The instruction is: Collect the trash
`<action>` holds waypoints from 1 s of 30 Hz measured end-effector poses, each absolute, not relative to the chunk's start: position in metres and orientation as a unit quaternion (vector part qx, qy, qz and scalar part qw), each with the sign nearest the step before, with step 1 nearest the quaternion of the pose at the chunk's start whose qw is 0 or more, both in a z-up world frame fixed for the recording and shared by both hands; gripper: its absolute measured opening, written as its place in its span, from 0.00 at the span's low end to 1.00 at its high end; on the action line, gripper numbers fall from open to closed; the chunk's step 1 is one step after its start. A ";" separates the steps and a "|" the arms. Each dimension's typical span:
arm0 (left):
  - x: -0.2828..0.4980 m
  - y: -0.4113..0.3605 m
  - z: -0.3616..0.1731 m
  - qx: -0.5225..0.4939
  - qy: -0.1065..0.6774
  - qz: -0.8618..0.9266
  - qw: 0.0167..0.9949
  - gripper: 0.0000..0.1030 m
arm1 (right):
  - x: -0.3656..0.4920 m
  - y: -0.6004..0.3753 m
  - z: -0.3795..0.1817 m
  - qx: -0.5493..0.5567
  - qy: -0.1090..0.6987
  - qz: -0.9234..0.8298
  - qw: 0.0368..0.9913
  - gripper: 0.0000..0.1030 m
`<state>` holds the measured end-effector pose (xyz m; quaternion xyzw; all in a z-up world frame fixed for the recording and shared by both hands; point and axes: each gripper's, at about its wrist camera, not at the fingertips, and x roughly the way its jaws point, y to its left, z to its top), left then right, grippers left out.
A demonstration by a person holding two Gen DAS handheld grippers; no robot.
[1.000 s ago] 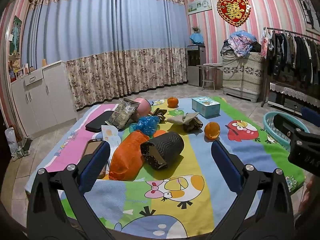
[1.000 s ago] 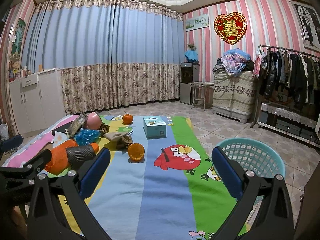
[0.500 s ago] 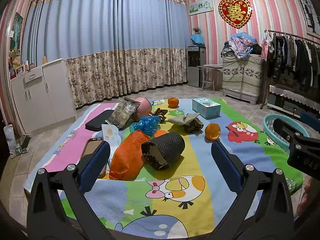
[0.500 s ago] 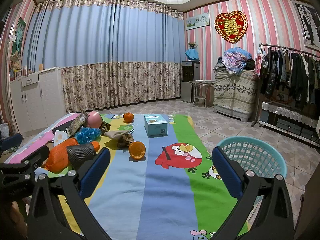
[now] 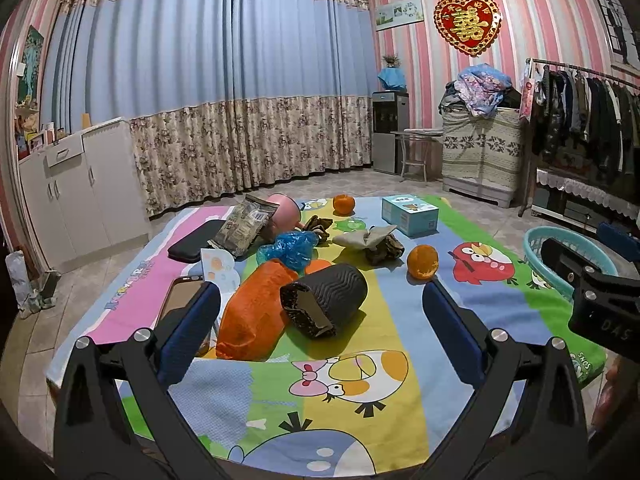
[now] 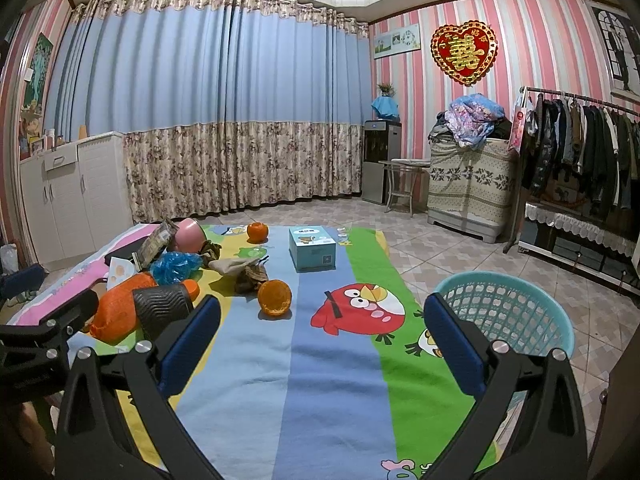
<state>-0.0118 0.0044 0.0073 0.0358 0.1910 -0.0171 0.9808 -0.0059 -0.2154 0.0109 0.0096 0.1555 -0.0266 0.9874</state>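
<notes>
Cartoon mat (image 5: 360,400): trash pile (image 5: 296,280) ahead of left gripper (image 5: 320,328), both grippers' jaws apart, empty.

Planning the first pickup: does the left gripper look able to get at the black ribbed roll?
Probably yes. The left gripper is open, the black ribbed roll lies just ahead with bare mat between, though the orange bag touches its left side.

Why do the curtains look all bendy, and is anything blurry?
Left wrist view: the fisheye lens bows the blue curtains near the edges; the mat looks sharp. Right wrist view: same bending, dark corners, and the orange peel casts a soft shadow.
</notes>
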 end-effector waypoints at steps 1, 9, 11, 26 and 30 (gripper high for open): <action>-0.012 0.004 0.007 0.036 0.191 -0.017 0.981 0.95 | -0.006 -0.216 0.011 0.010 0.156 -0.026 0.987 0.96; -0.012 0.004 0.008 0.036 0.192 -0.017 0.981 0.95 | -0.006 -0.216 0.011 0.009 0.156 -0.026 0.987 0.96; -0.012 0.004 0.007 0.036 0.192 -0.017 0.981 0.95 | -0.006 -0.215 0.011 0.009 0.156 -0.026 0.987 0.96; -0.011 0.004 0.007 0.036 0.192 -0.018 0.980 0.95 | -0.006 -0.216 0.010 0.010 0.157 -0.026 0.987 0.96; -0.011 0.004 0.007 0.037 0.192 -0.017 0.981 0.95 | -0.006 -0.219 0.008 0.011 0.158 -0.028 0.987 0.96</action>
